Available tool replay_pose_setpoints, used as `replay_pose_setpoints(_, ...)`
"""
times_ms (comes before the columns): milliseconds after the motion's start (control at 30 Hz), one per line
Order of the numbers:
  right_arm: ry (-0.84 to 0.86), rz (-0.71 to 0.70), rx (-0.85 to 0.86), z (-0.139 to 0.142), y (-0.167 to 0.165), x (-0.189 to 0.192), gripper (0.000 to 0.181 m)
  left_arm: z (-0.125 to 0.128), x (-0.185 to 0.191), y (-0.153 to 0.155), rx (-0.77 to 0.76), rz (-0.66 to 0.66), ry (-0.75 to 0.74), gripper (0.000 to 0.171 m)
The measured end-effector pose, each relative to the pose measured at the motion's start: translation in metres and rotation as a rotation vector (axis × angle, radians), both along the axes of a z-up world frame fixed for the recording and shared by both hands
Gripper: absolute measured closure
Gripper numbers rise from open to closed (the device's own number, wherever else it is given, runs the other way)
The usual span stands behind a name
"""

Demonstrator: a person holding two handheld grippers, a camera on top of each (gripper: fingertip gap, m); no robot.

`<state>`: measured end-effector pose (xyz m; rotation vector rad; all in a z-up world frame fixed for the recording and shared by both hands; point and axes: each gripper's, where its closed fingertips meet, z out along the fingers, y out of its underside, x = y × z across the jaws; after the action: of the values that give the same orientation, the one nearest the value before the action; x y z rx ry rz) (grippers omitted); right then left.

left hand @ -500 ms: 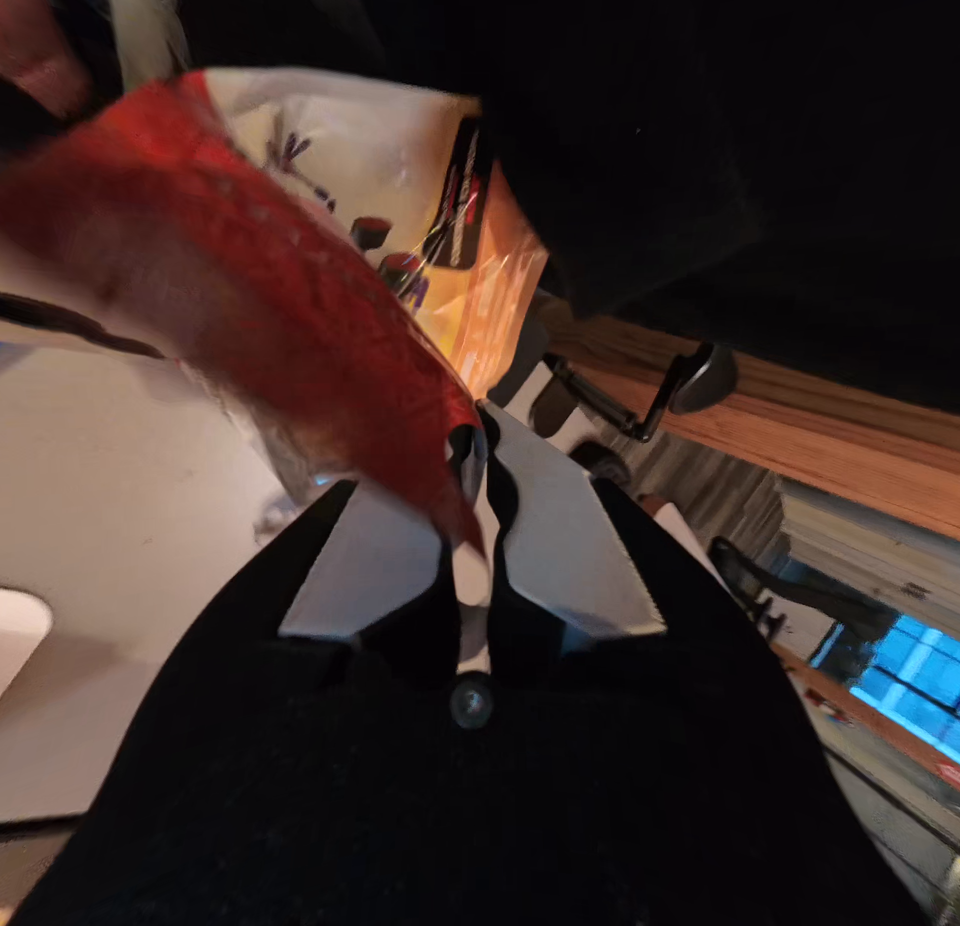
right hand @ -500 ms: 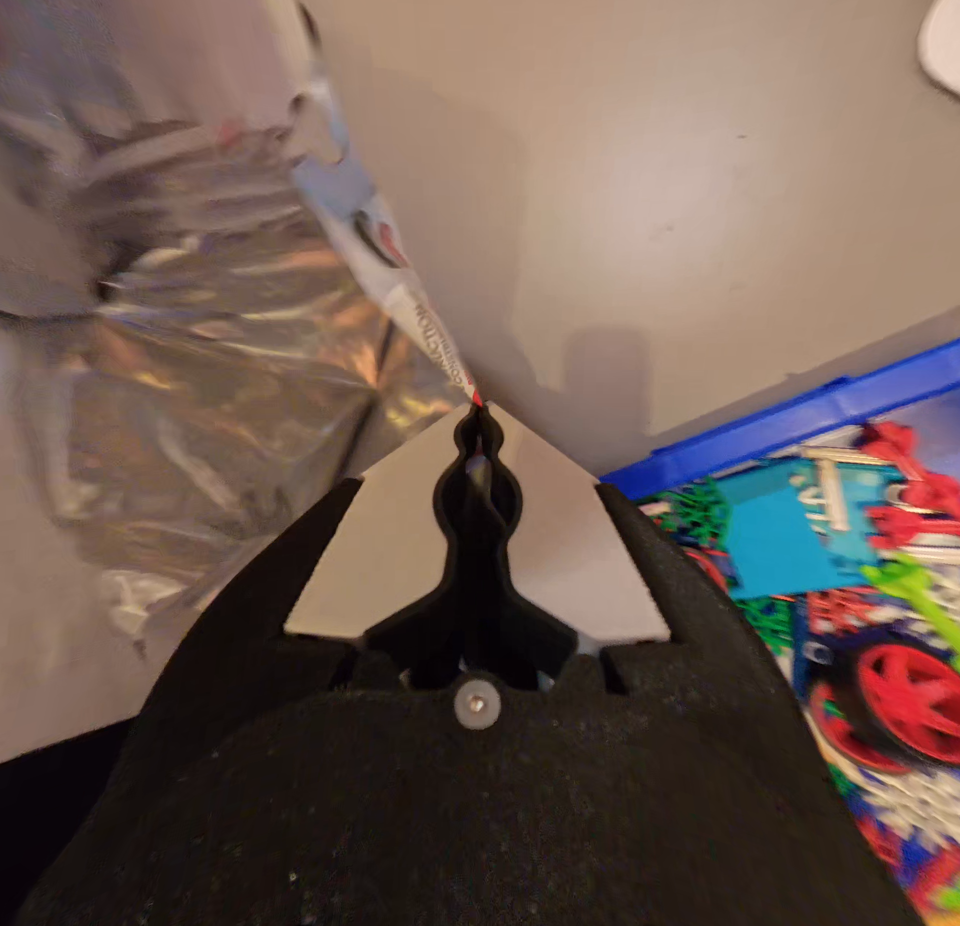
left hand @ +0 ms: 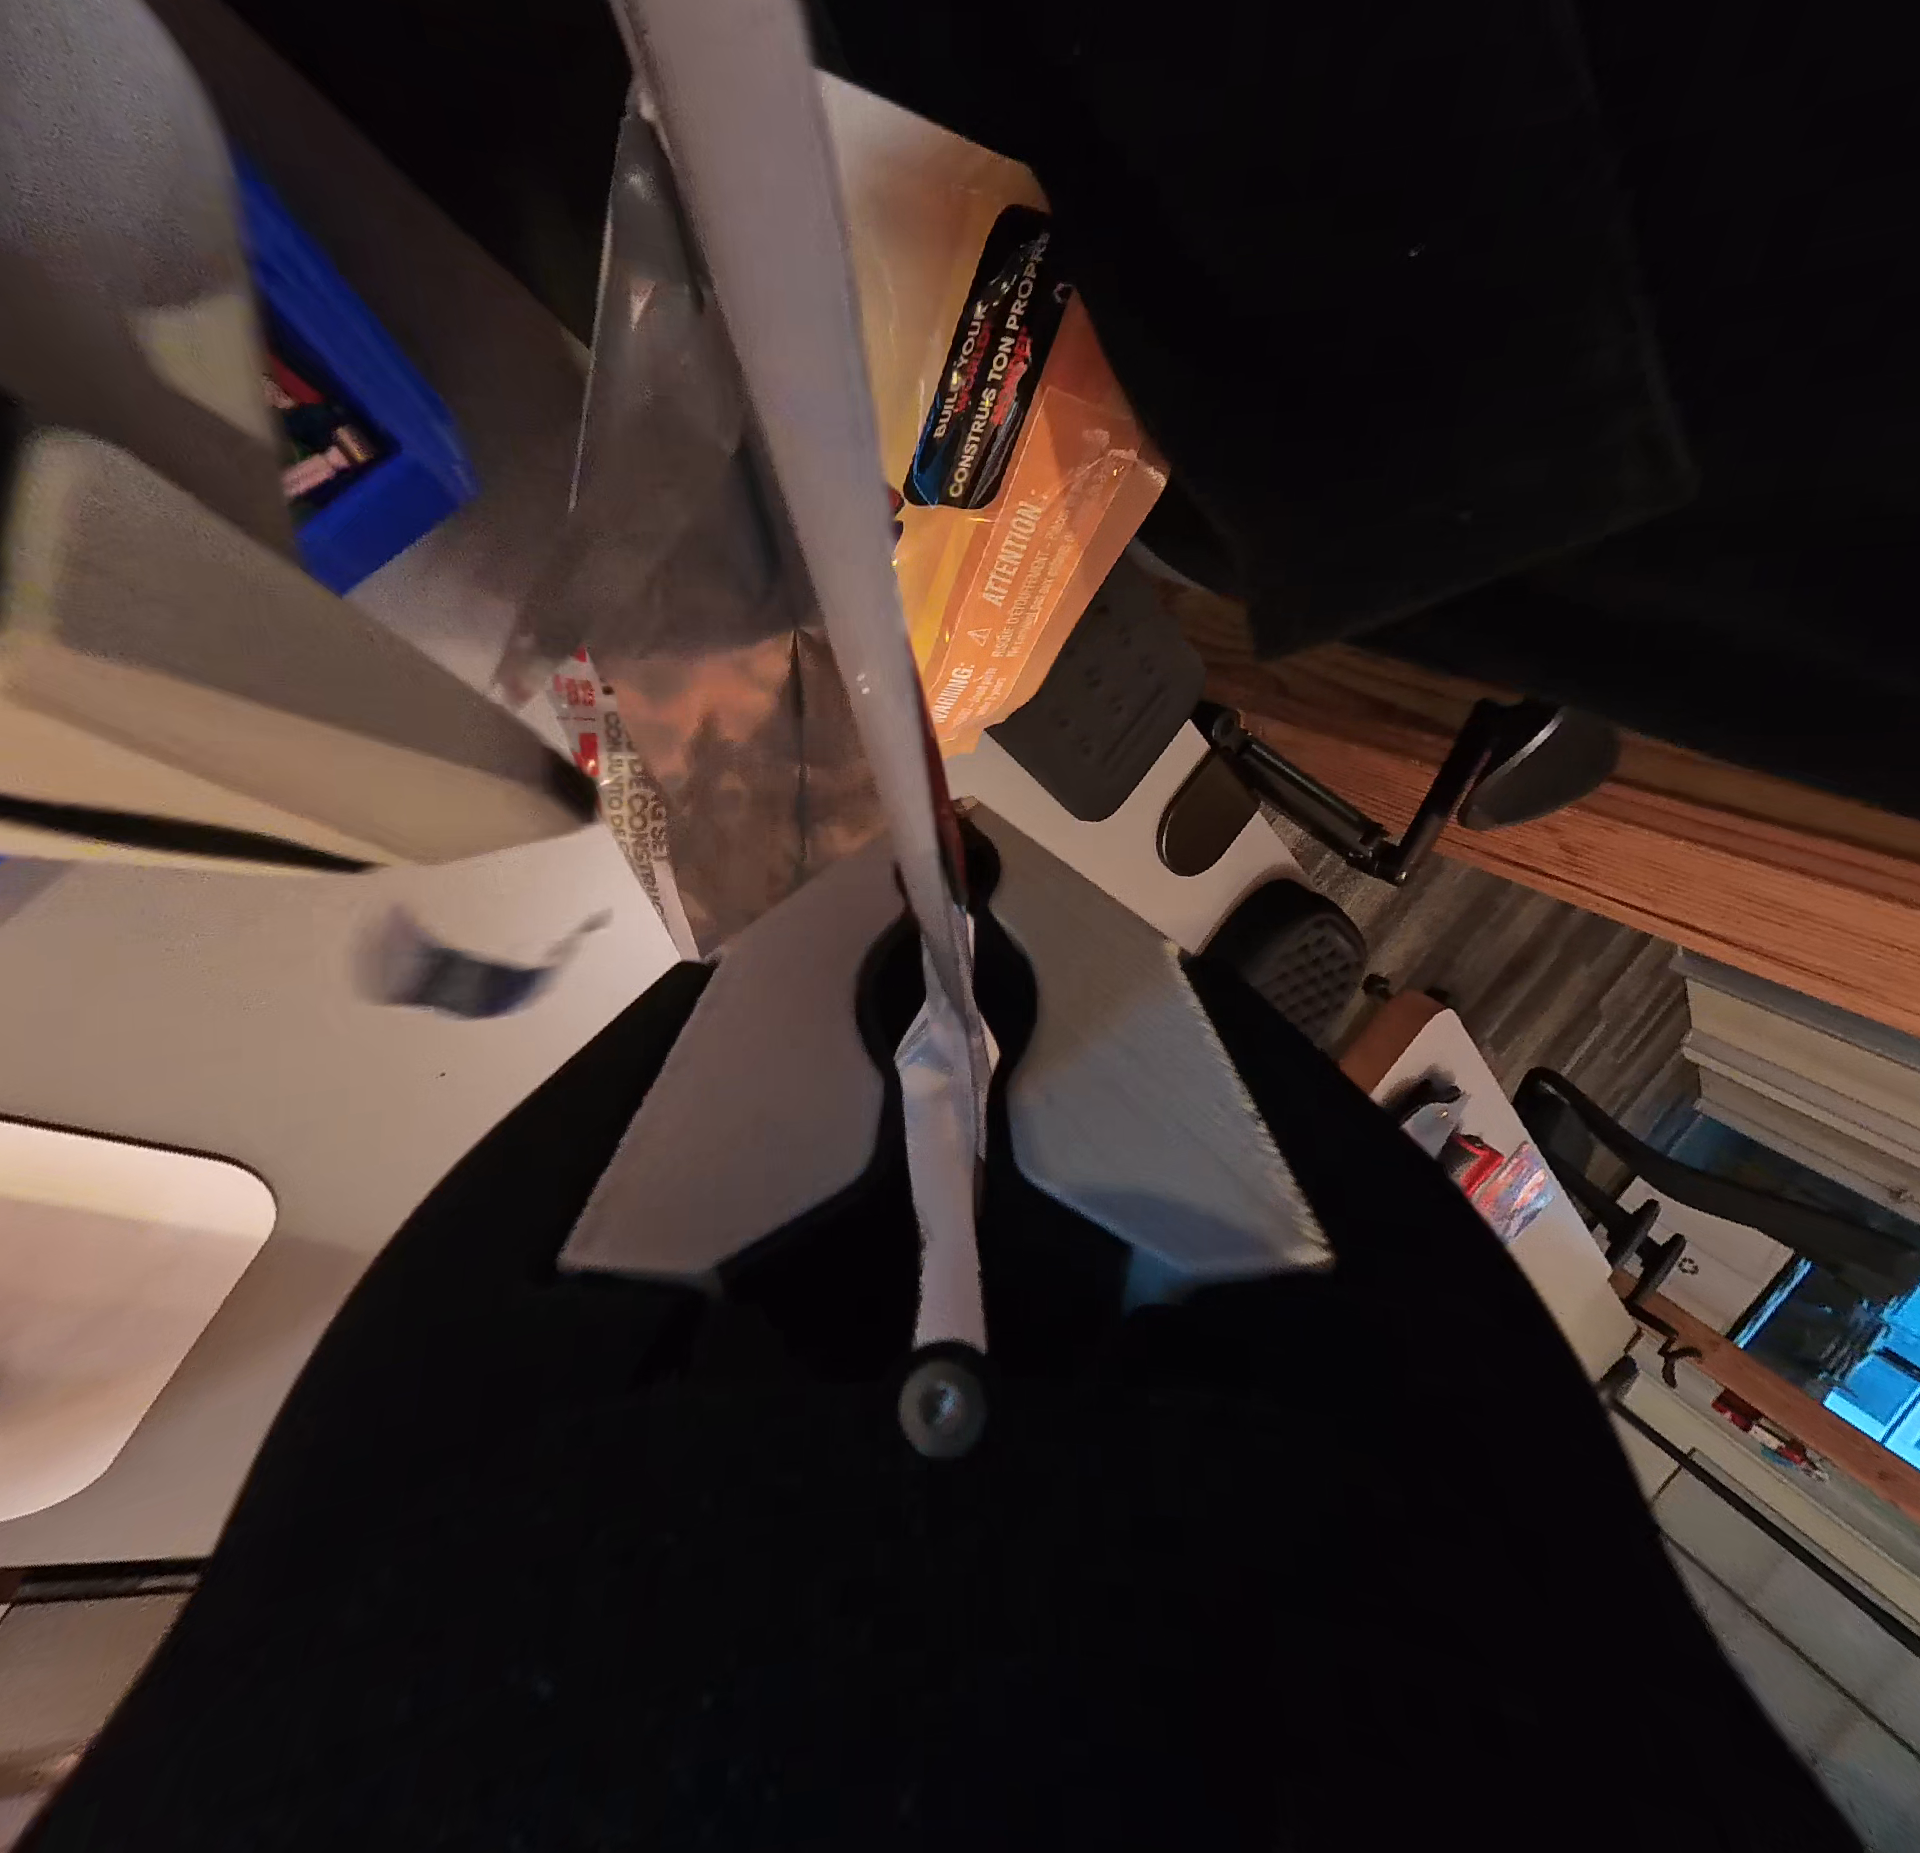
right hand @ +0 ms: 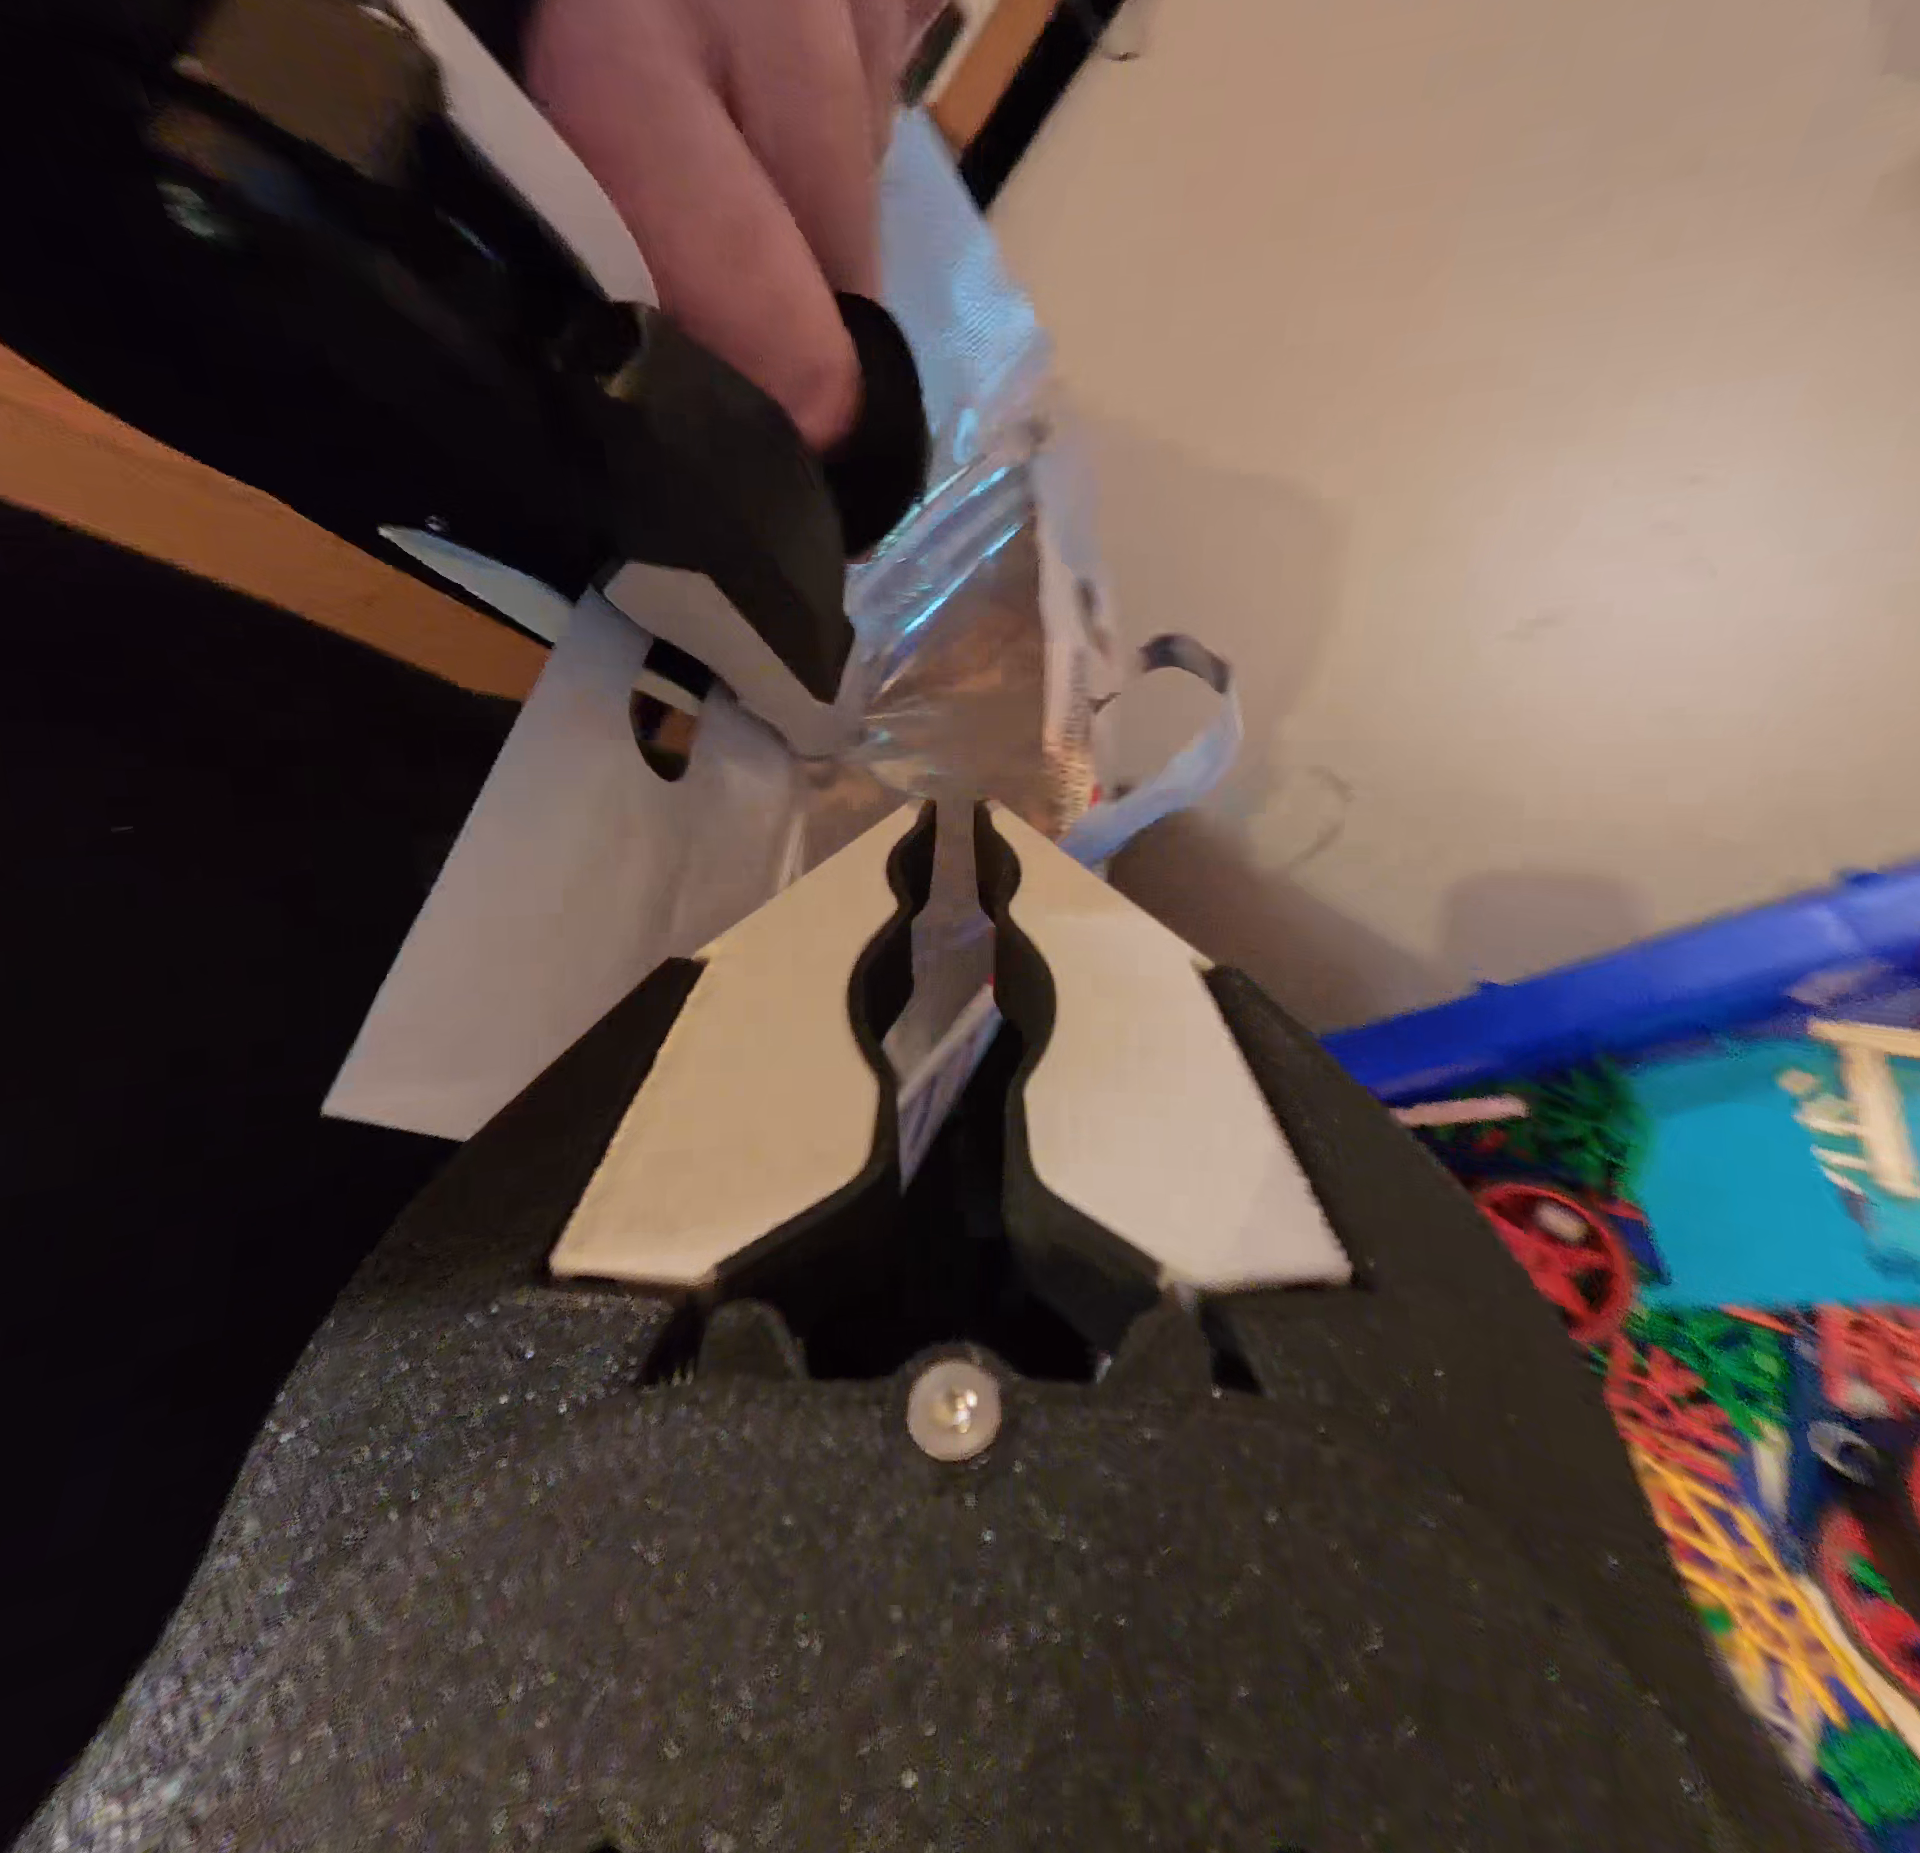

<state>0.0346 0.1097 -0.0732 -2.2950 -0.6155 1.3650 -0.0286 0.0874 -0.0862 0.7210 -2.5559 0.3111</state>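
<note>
the left tool is clamping nearly closed on a thin edge of a silvery foil bag; the film is running down between its fingers almost to the screw. the right tool is likewise pinching down on another part of the same bag, with only the thickness of the film keeping its fingers apart. in the right wrist view the two tools are meeting almost tip to tip, and the foil between them is bunching and wrinkling.

the bag is hanging in the air above the pale bench, not resting on it. its mouth looks already parted: the shiny inside is showing, and a narrow strip is curling loose at one side. whether anything is inside it cannot be told.

room is tight near the person: a hand is gripping the left tool's handle, with dark clothing and the wooden bench edge just behind. a blue box with a busy colourful print is lying close by the right tool's outer side. an orange packet is sitting just beyond the bag. the widest bare stretch of bench is lying ahead of the right tool.
</note>
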Motion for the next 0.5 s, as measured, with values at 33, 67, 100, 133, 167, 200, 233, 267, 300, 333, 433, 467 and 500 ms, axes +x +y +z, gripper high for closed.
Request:
replay_pose_setpoints(33, 0.041, 0.057, -0.052, -0.001, -0.007, -0.008, 0.179, 0.001, 0.001, 0.000, -0.002, -0.002, 0.002, 0.171)
replay_pose_setpoints(67, 0.052, 0.116, -0.111, -0.007, -0.015, -0.015, 0.181, 0.004, 0.003, -0.002, -0.009, 0.000, 0.002, 0.171)
replay_pose_setpoints(100, 0.026, 0.153, -0.145, -0.018, -0.020, -0.020, 0.181, 0.006, 0.006, -0.002, -0.015, -0.001, -0.009, 0.171)
replay_pose_setpoints(133, 0.025, 0.197, -0.180, -0.026, -0.026, -0.025, 0.181, 0.009, 0.009, -0.002, -0.017, 0.004, -0.016, 0.171)
replay_pose_setpoints(167, 0.046, 0.231, -0.199, -0.027, -0.031, -0.033, 0.181, 0.012, 0.013, -0.002, -0.019, 0.008, -0.027, 0.171)
replay_pose_setpoints(200, 0.011, 0.246, -0.187, -0.033, -0.032, -0.038, 0.181, 0.015, 0.017, -0.003, -0.025, 0.013, -0.043, 0.171)
replay_pose_setpoints(233, -0.084, 0.279, -0.174, -0.046, -0.035, -0.039, 0.181, 0.020, 0.019, -0.005, -0.040, 0.015, -0.044, 0.171)
replay_pose_setpoints(267, -0.181, 0.311, -0.144, -0.058, -0.036, -0.038, 0.181, 0.025, 0.019, -0.010, -0.064, 0.017, -0.038, 0.171)
replay_pose_setpoints(300, -0.284, 0.300, -0.109, -0.070, -0.029, -0.034, 0.181, 0.029, 0.018, -0.014, -0.081, 0.015, -0.031, 0.171)
replay_pose_setpoints(333, -0.330, 0.306, -0.092, -0.074, -0.026, -0.034, 0.181, 0.030, 0.017, -0.015, -0.073, 0.002, -0.027, 0.171)
replay_pose_setpoints(433, -0.276, 0.347, -0.062, -0.060, -0.024, -0.039, 0.181, 0.030, 0.018, -0.010, -0.027, -0.021, -0.043, 0.171)
replay_pose_setpoints(467, -0.272, 0.351, -0.059, -0.056, -0.023, -0.038, 0.181, 0.032, 0.018, -0.011, -0.031, -0.024, -0.059, 0.171)
replay_pose_setpoints(500, -0.284, 0.328, -0.068, -0.058, -0.019, -0.034, 0.181, 0.036, 0.020, -0.012, -0.034, -0.016, -0.067, 0.171)
